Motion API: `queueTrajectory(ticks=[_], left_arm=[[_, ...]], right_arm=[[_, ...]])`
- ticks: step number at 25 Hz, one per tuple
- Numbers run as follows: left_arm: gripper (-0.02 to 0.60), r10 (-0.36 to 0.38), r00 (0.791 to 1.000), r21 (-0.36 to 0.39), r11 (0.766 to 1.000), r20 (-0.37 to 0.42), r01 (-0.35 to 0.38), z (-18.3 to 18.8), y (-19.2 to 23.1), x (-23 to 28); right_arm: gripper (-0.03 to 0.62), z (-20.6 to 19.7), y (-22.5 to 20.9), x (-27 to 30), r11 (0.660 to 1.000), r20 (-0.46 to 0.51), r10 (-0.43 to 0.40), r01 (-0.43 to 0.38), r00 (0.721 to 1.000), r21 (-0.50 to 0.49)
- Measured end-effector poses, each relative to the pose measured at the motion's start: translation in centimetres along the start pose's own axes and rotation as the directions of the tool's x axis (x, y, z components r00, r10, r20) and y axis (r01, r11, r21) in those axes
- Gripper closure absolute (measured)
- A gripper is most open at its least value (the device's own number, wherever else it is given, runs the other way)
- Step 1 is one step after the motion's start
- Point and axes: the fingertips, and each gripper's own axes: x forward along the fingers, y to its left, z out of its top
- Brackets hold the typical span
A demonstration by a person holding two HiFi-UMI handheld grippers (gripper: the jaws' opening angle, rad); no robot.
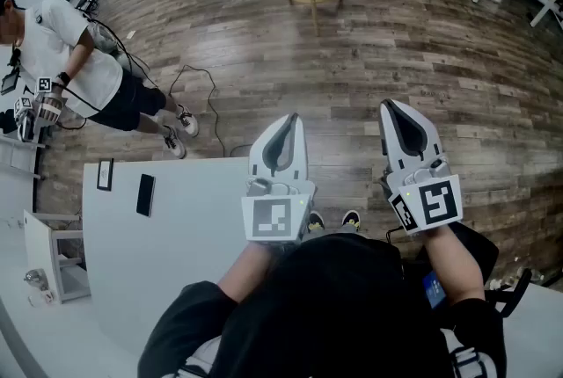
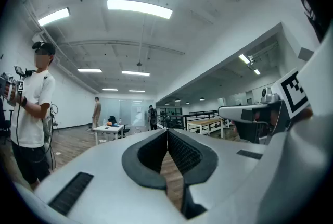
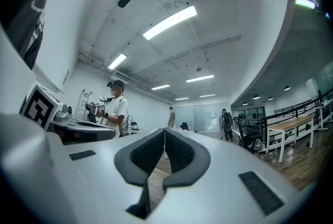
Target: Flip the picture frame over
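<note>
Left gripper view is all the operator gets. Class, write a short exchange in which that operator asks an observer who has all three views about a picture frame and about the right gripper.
Operator: I see no frame. Is there one nearby?
Observer: Yes. The head view shows a small black-edged frame lying on the white table at the person's left, next to a black rectangle.
Operator: I see only the right gripper's body. Is it holding anything?
Observer: No. The right gripper is shut, with nothing between its jaws.
</note>
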Motion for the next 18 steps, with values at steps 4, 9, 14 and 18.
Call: queueTrajectory(ticks=[4,9,14,18], left_arm=[[0.558,-0.026,1.0,-0.01,1.0,0.008,0.026,-0.2,-0.2,-0.1],[0.558,-0.028,1.0,-0.031,0.999,0.002,0.028,-0.3,1.2,-1.0],[0.558,-0.035,0.999,-0.038,0.999,0.002,0.035,-0.7,2.8,-1.7],[0.558,-0.034,0.999,-0.043,0.998,-0.017,0.034,-1.6,4.5,-2.3]], right_arm=[[0.576,-0.1,0.2,0.1,1.0,-0.006,-0.007,0.007,1.0,0.003],[0.576,0.0,1.4,0.8,1.0,-0.013,-0.017,0.017,1.0,0.009],[0.576,-0.3,3.3,1.7,1.0,-0.024,-0.009,0.009,1.0,0.002],[0.576,-0.5,4.9,2.6,1.0,-0.024,0.003,-0.003,1.0,-0.003]])
